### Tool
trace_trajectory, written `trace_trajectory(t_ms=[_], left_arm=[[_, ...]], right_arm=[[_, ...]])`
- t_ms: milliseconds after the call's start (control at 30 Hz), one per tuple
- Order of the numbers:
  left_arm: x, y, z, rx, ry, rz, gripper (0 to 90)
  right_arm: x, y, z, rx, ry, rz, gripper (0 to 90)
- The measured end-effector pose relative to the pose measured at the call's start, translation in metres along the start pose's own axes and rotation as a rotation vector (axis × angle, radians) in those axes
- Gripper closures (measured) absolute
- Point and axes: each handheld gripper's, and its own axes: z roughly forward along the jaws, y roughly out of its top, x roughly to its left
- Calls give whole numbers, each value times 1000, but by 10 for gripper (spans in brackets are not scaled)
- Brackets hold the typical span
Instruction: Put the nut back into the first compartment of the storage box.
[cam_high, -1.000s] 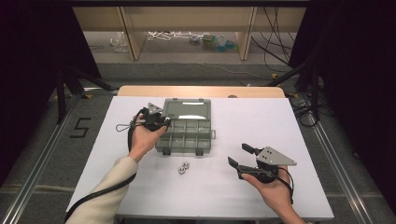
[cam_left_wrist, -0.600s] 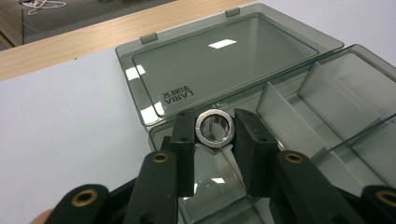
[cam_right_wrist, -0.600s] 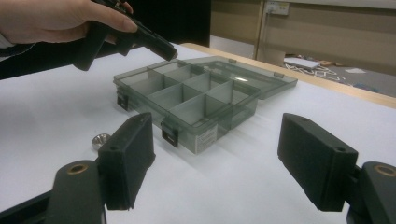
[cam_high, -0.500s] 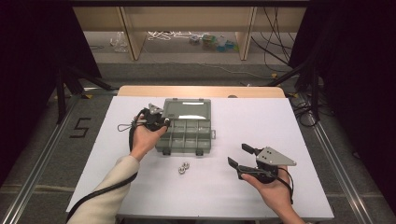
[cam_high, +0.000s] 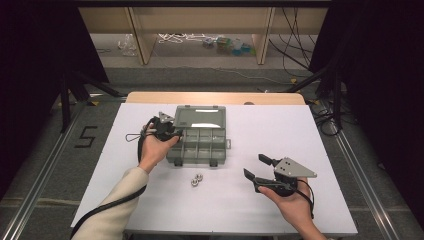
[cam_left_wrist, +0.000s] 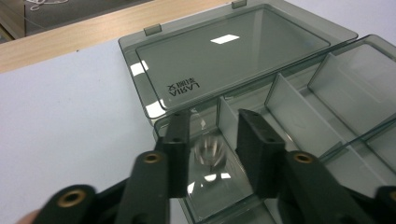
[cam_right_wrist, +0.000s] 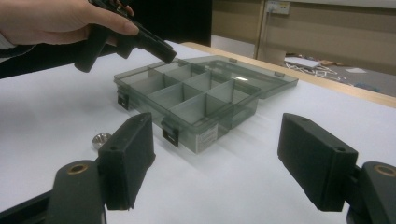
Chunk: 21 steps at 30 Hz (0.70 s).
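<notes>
A smoky grey compartment box (cam_high: 197, 142) lies open in the middle of the white table, its lid (cam_left_wrist: 233, 56) folded flat behind it. My left gripper (cam_high: 172, 134) hovers over the box's far-left compartment. Its jaws (cam_left_wrist: 212, 123) have just been opening, and a blurred shiny metal piece (cam_left_wrist: 210, 151) sits loose between them, above the compartment floor, with the pads apart from it. Two small metal nuts (cam_high: 196, 179) lie on the table just in front of the box. My right gripper (cam_high: 256, 166) rests low at the front right, open and holding nothing (cam_right_wrist: 217, 135).
The box (cam_right_wrist: 187, 100) has several empty divided compartments and two front latches. One nut (cam_right_wrist: 100, 138) lies left of the right gripper's jaws. Bare white table surrounds the box; a wooden strip (cam_high: 215, 97) runs along the far edge.
</notes>
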Motion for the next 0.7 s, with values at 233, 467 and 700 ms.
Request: trace_trajectory(t_ms=[233, 467, 700], left_arm=[[-3, -5, -22, -40, -28, 30, 423], [-23, -13, -46, -27, -110, 59, 282], [-46, -31, -61, -22, -163, 126, 272]], right_arm=[[0, 0, 0, -4, 5, 5, 278], [-2, 1, -1, 2, -15, -22, 278], [0, 1, -1, 10, -9, -6, 277]])
